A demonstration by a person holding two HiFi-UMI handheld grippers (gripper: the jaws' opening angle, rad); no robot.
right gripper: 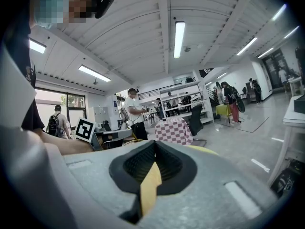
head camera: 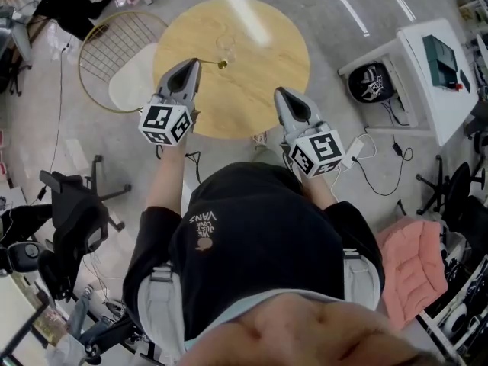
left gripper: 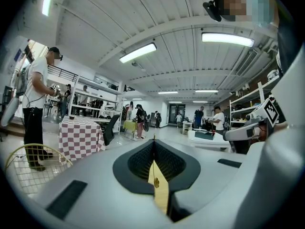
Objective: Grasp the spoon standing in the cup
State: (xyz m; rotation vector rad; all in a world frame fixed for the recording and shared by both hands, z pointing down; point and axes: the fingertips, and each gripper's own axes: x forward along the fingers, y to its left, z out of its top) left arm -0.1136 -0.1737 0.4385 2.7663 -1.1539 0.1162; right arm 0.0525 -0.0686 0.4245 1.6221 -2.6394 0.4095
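The left claw [head camera: 197, 63] is pinched narrow on the thin gold spoon [head camera: 216, 64], holding it level beside the glass cup [head camera: 227, 45] on the bench [head camera: 259, 90], while the right claw [head camera: 280, 92], closed and empty, hangs aside unneeded.

Your spoon [head camera: 217, 64] is thin, gold and out of the cup, pinched in the closed jaws of your left gripper [head camera: 197, 62]. It sticks out past the jaw tips over the round wooden table [head camera: 252, 90]. The clear glass cup [head camera: 226, 45] stands upright on the table, near the spoon's free end.
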